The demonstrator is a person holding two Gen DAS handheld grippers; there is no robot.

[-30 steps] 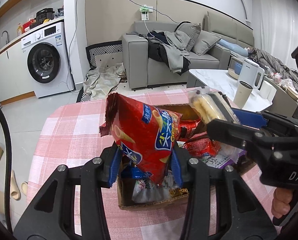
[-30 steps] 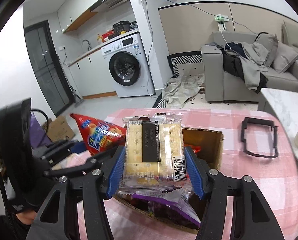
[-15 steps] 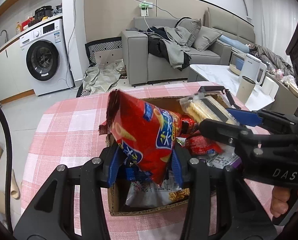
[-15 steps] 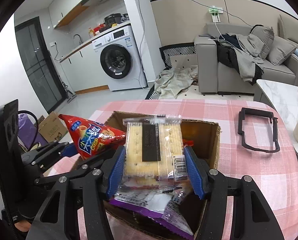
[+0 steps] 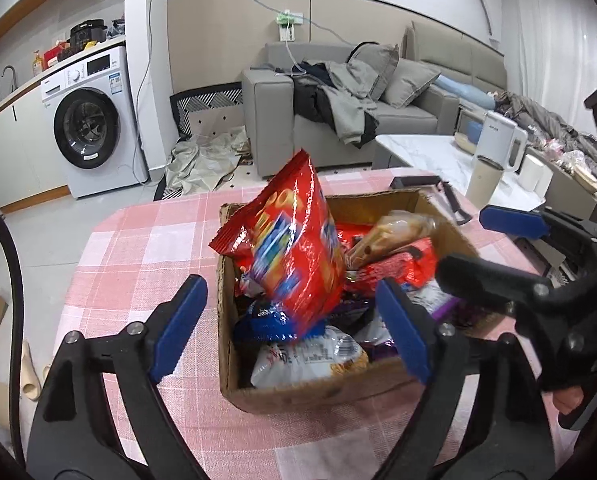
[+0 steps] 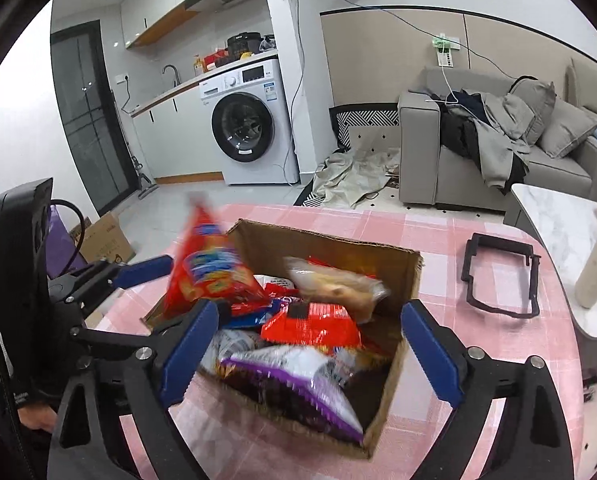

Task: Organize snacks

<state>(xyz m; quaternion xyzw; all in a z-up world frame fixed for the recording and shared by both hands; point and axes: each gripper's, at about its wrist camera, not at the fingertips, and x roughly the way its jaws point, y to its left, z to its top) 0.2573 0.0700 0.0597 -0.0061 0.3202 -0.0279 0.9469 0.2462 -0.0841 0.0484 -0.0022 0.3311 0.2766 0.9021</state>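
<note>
Over the cardboard box (image 5: 330, 394), our left gripper (image 5: 294, 328) and right gripper (image 6: 306, 356) have just sprung their jaws wide, pads clear of everything. The red chip bag (image 5: 294, 248) tips upright just ahead of the left pads; the cracker pack (image 6: 334, 284) lies blurred beyond the right ones. We judge the bag, leaning on the near-left wall, could topple onto the pink checked tablecloth (image 5: 146, 240).

Both grips released. Left gripper (image 5: 294, 322) jaws have just been opening: red chip bag (image 5: 294, 248) is clear of both pads, blurred, tipped into the cardboard box (image 5: 322, 394) ahead. Right gripper (image 6: 310, 354) jaws likewise: cracker pack (image 6: 334, 286) is gone from between them, lying, apparently still moving, on the snacks beyond the fingertips.
</note>
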